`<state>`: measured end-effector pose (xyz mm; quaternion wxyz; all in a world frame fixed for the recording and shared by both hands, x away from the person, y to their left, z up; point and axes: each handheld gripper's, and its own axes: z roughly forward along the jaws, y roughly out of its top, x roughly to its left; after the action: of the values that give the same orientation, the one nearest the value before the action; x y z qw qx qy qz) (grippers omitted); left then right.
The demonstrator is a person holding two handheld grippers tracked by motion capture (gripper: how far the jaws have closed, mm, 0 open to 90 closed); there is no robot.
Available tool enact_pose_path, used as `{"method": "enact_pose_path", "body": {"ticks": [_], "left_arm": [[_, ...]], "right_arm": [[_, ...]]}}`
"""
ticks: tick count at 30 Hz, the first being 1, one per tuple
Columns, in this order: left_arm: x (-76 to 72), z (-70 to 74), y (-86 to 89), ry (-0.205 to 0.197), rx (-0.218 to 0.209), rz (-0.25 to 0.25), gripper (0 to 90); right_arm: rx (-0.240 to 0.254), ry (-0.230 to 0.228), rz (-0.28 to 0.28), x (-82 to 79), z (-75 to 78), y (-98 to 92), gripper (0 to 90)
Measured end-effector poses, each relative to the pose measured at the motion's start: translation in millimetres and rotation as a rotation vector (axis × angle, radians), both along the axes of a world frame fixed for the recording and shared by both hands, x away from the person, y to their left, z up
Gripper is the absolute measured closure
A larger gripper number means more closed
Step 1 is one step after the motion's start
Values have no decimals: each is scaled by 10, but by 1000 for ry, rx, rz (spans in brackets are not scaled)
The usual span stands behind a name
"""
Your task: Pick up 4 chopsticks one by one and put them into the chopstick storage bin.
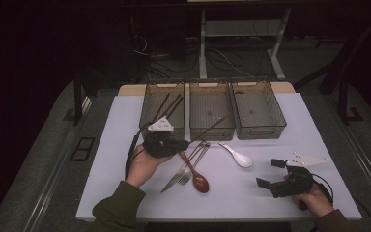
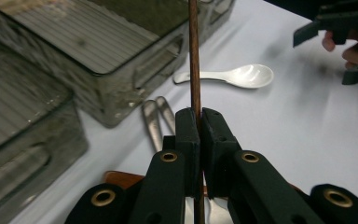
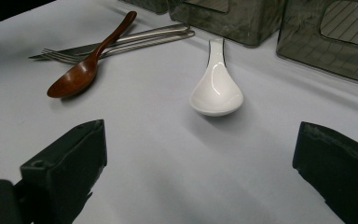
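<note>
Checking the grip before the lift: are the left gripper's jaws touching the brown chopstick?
Touching. The left gripper view shows the left gripper with both jaws pressed flat against the brown chopstick, no gap on either side.

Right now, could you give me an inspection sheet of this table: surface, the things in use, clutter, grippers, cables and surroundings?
Surface: white table top, dimly lit.
Job's things: brown chopstick clamped in the left gripper, pointing towards the middle bin; dark sticks stand in the left bin; right bin looks empty.
Clutter: wooden spoon, knife, fork and white spoon lie loose before the bins.
Grippers: left jaws shut on the chopstick; right gripper open, resting on the table near the white spoon.
Cables: black cable trails from the left gripper.
Surroundings: dark floor, table legs and wires behind.
</note>
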<state>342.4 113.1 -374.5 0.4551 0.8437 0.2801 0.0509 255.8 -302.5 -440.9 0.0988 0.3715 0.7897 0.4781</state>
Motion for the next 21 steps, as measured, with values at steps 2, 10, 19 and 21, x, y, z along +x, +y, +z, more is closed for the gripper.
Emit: {"method": "enact_pose_path", "body": {"ticks": [2,10,19,21], "left_arm": [[26,23,36,-5,-7,17,845],[196,127,200,-28,-11,85,845],[505,203,385,-23,11,176,845],[572,214,420,-18,20,196,845]], "right_arm": [[0,1,-1,1,-1,0,26],[0,3,-3,4,-1,-2,26],[0,2,-4,8,-1,-9,26],[1,3,-5,9,-2,-9,25]]}}
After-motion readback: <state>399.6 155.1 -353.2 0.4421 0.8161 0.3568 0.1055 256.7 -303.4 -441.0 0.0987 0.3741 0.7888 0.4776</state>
